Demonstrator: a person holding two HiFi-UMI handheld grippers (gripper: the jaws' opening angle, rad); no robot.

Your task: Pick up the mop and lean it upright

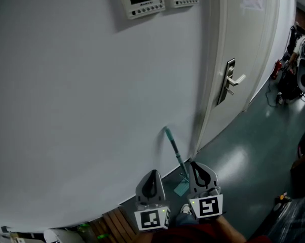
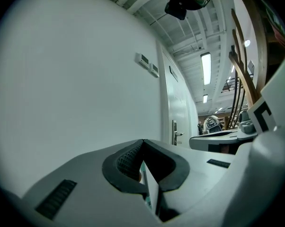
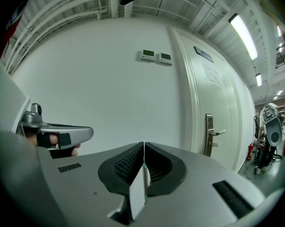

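– Mop point(image 1: 176, 153): where is it, reading left to right?

– First the left gripper point(image 1: 152, 178), low at the floor's edge along the wall point(image 1: 81, 110), jaws pressed together with nothing pinched. Next the mop, head on the floor point(image 1: 243, 151) at the wall's foot, handle slanting up against the wall just short of the door point(image 1: 243, 44) frame. Then the right gripper point(image 1: 200, 167), just beside the lower handle, also pressed together and holding nothing.

– Appearance?

– A thin teal handle, darker at its top end, and a small flat pale-teal head point(image 1: 182, 188). It looks light and easily tipped.

– Step in hand?

– In my judgement it is already leaning, so what remains is leaving it stable. Draw both grippers straight back without brushing the head. If it looks likely to slide, re-pinch mid-handle and reseat the top end flat against the wall.
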